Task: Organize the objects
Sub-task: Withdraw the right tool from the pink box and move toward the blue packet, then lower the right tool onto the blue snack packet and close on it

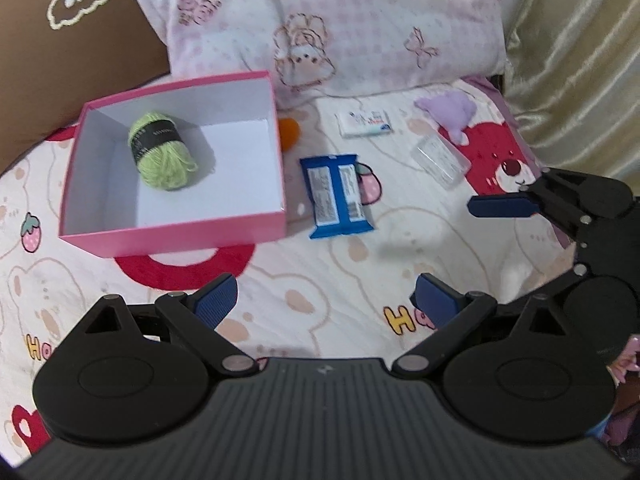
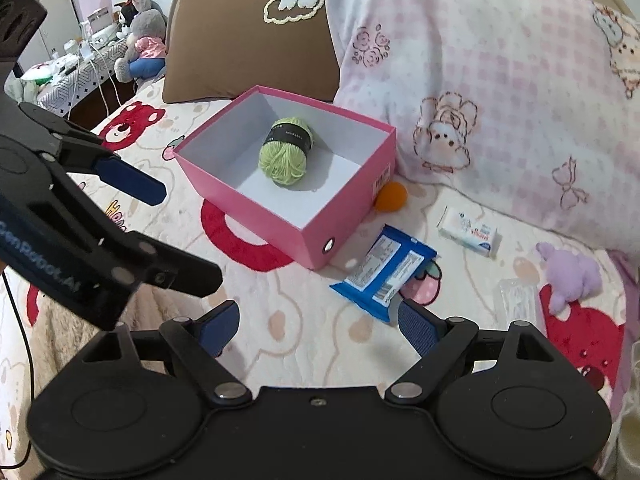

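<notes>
A pink box [image 1: 176, 236] [image 2: 256, 206] stands open on the bed with a green yarn ball [image 1: 162, 154] [image 2: 286, 152] inside. Right of it lie a blue snack packet [image 1: 338, 196] [image 2: 384, 270], an orange ball [image 1: 290, 130] [image 2: 392, 196], a white tissue pack [image 1: 364, 123] [image 2: 470, 232], a clear plastic case [image 1: 440, 156] [image 2: 516, 296] and a purple plush [image 1: 450, 110] [image 2: 570, 274]. My left gripper [image 1: 326, 302] is open and empty, in front of the box and packet. My right gripper [image 2: 318, 326] is open and empty, just short of the packet.
A pink checked pillow [image 1: 340, 24] [image 2: 480, 80] and a brown pillow [image 1: 60, 52] [image 2: 248, 36] lie behind the objects. A side table with plush toys [image 2: 140, 40] stands at the far left. Each gripper shows in the other's view: the right one [image 1: 560, 200], the left one [image 2: 80, 220].
</notes>
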Demonstrator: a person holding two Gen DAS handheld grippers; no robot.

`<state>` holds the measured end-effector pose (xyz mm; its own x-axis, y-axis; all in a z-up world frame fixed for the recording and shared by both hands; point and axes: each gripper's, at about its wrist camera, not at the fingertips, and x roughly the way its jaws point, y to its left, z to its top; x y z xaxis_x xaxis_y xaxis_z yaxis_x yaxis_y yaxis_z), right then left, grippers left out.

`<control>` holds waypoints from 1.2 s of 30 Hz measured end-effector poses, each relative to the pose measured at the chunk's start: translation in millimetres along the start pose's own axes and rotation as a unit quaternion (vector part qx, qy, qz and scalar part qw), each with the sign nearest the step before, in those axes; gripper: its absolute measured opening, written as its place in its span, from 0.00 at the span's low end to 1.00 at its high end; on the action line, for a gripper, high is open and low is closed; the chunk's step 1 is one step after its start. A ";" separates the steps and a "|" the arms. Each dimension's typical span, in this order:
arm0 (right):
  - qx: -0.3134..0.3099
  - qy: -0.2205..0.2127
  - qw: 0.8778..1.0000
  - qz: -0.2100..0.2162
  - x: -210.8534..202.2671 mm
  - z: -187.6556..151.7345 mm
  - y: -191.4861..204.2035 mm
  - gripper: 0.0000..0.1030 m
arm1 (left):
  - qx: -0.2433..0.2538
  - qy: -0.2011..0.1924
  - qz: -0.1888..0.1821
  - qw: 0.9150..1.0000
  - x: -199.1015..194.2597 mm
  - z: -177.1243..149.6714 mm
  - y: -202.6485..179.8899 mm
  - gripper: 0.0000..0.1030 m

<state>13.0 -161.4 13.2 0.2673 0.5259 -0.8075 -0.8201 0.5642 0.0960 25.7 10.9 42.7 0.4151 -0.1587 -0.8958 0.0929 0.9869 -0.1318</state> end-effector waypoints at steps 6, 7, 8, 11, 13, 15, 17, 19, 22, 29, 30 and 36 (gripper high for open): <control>-0.002 -0.021 1.000 0.011 6.4 -17.9 -21.4 0.87 | 0.019 0.016 0.004 1.000 17.0 0.6 -16.2 0.94; -0.005 -0.021 1.000 0.013 7.9 -20.2 -25.2 0.87 | 0.019 0.020 0.002 1.000 20.6 1.3 -17.4 0.94; -0.008 -0.022 1.000 0.014 9.2 -22.0 -29.3 0.87 | 0.020 0.023 0.000 1.000 24.3 2.0 -19.1 0.94; -0.010 -0.034 0.999 0.009 5.9 -26.4 -39.7 0.87 | 0.026 0.021 -0.002 0.999 33.1 3.7 -25.2 0.94; -0.033 -0.053 0.998 0.011 -2.1 -29.7 -41.4 0.87 | 0.022 0.012 -0.010 1.000 37.0 4.1 -26.6 0.94; -0.054 -0.067 0.996 0.006 -7.1 -31.6 -43.5 0.87 | 0.011 0.002 -0.022 1.000 43.1 2.0 -24.6 0.94; -0.064 -0.073 0.995 0.011 -8.3 -32.4 -49.4 0.87 | -0.005 -0.005 -0.021 1.000 51.4 -0.6 -22.4 0.93; -0.058 -0.068 0.996 0.019 -4.3 -32.4 -60.1 0.87 | -0.014 -0.015 -0.022 1.000 59.4 -2.8 -21.6 0.93; -0.039 -0.061 0.997 0.028 5.0 -31.1 -78.0 0.86 | -0.034 -0.025 -0.022 0.999 73.0 -5.2 -20.3 0.92; -0.083 -0.056 0.994 0.031 37.2 -40.0 -73.5 0.83 | -0.099 -0.068 -0.021 0.993 96.6 -8.6 -9.7 0.91; -0.090 -0.054 0.994 0.029 42.1 -40.7 -70.7 0.82 | -0.100 -0.073 -0.014 0.992 100.2 -8.6 -9.4 0.90; -0.075 -0.049 0.995 0.042 77.0 -38.4 -65.2 0.79 | -0.108 -0.078 0.006 0.991 125.0 -7.1 -8.6 0.85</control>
<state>67.6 -182.1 -77.6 0.2361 0.6312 -0.7388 -0.9064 0.4171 0.0667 70.3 -17.3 -71.2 0.5509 -0.1321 -0.8240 -0.1025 0.9692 -0.2239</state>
